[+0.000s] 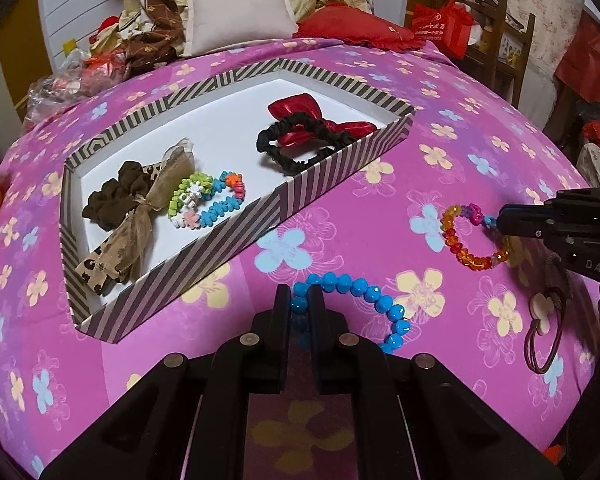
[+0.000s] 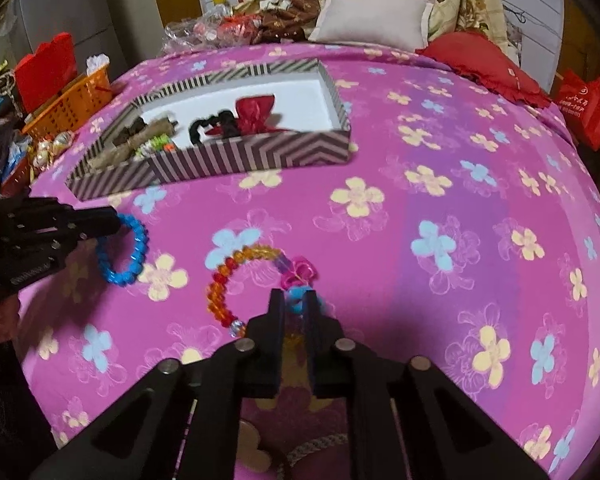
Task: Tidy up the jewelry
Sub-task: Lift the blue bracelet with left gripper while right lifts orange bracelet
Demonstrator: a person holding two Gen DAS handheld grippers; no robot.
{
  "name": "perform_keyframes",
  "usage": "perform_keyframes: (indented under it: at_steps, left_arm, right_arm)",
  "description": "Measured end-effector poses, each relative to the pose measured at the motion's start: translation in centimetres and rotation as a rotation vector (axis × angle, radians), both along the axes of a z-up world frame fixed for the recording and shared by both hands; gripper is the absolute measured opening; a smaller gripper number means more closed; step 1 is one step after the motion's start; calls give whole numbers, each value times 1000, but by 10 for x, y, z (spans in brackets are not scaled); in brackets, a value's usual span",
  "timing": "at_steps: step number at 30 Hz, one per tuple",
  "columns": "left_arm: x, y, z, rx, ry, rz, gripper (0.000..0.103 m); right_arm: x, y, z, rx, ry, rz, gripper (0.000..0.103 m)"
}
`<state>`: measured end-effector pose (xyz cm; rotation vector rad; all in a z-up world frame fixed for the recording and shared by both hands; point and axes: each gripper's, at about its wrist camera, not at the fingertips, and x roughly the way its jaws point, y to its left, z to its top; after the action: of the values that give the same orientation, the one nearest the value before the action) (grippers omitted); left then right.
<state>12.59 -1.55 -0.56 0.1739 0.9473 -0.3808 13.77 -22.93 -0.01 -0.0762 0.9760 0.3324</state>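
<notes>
Jewelry is being sorted off a pink flowered bedspread (image 1: 360, 216) into a striped box (image 1: 204, 252), and two bracelets are in the grippers now. The left gripper (image 1: 300, 300) has its jaws clenched on the blue bead bracelet (image 1: 364, 292): a few beads sit pinched between the fingertips, and the rest of the loop curls away to the right of the jaws, apparently resting on the cloth. The right gripper (image 2: 294, 300) is shut on the orange and red bead bracelet (image 2: 228, 280), gripping it at its pale blue bead beside the pink flower charm; that loop trails to the left of the jaws.

My judgement is that the grasp step is done on both sides and the carry is next. The box lies ahead of and to the left of the left jaws, and further ahead and to the left of the right jaws. It already holds a brown scrunchie (image 1: 112, 196), small bead bracelets (image 1: 208, 200) and a black scrunchie with a red bow (image 1: 312, 132). Each bracelet needs lifting clear of the near wall, then releasing over bare white floor. A hair tie with a pale charm (image 1: 544, 320) waits to the right of the left jaws.

Readable writing is scant: "DAS" shows on the right gripper's body, and the red bag (image 1: 440, 20) carries print too small to read.
</notes>
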Motion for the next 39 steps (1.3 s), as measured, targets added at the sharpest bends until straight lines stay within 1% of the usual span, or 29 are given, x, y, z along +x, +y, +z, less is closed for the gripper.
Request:
perform_keyframes:
  at_steps: [3, 5, 7, 8, 9, 11, 16, 19, 21, 23, 24, 25, 26, 28, 29, 30, 32, 35, 39]
  left_arm:
    - [0, -1, -1, 7, 3, -1, 7]
    - [0, -1, -2, 10, 4, -2, 7]
    - [1, 0, -2, 9, 8, 2, 7]
    - [0, 1, -2, 9, 9, 2, 7]
    - [0, 0, -3, 12, 9, 4, 7]
    - [1, 0, -4, 14, 13, 5, 7]
    - [2, -1, -5, 16, 16, 5, 7]
    - [2, 0, -6, 15, 21, 6, 7]
    - [2, 0, -6, 14, 24, 6, 7]
    - [2, -1, -7, 16, 27, 2, 7]
    - [2, -2, -8, 18, 27, 1, 7]
    - [1, -2, -8, 18, 28, 0, 7]
    - [1, -2, -8, 18, 28, 0, 7]
    - [2, -2, -8, 16, 29, 1, 7]
    - [2, -2, -8, 17, 28, 2, 7]
    - [2, -2, -8, 17, 28, 2, 7]
    - [2, -2, -8, 17, 28, 1, 7]
    - [2, -1, -6, 14, 24, 2, 7]
    - [2, 1, -5, 8, 20, 11, 7]
  right_arm:
    - [0, 4, -1, -5, 5, 12, 8]
    - [0, 10, -6, -15, 25, 52, 8]
    - [-3, 14, -7, -65, -3, 48, 13]
    - [-4, 14, -7, -75, -5, 45, 23]
    - [-5, 13, -6, -79, -7, 44, 39]
    - [-6, 8, -5, -87, -21, 32, 51]
    - [-1, -5, -7, -71, -6, -3, 51]
    - [1, -13, -1, -52, -32, -29, 51]
    - [5, -14, -4, -65, -24, -34, 51]
    - [11, -12, -12, -83, 5, -13, 51]
    - [12, -10, -15, -96, 4, 0, 51]
    - [11, -7, -15, -109, -16, 13, 50]
    - [11, -7, -15, -103, -24, 20, 49]
    - [12, -7, -15, -94, -27, 21, 40]
    - [12, -9, -14, -95, -31, 16, 29]
    - [12, -10, -14, -92, -31, 9, 24]
    - [12, -11, -14, -84, -33, 4, 23]
    - [10, -9, -13, -97, -39, -12, 23]
    - [4, -5, -1, -81, -71, -19, 23]
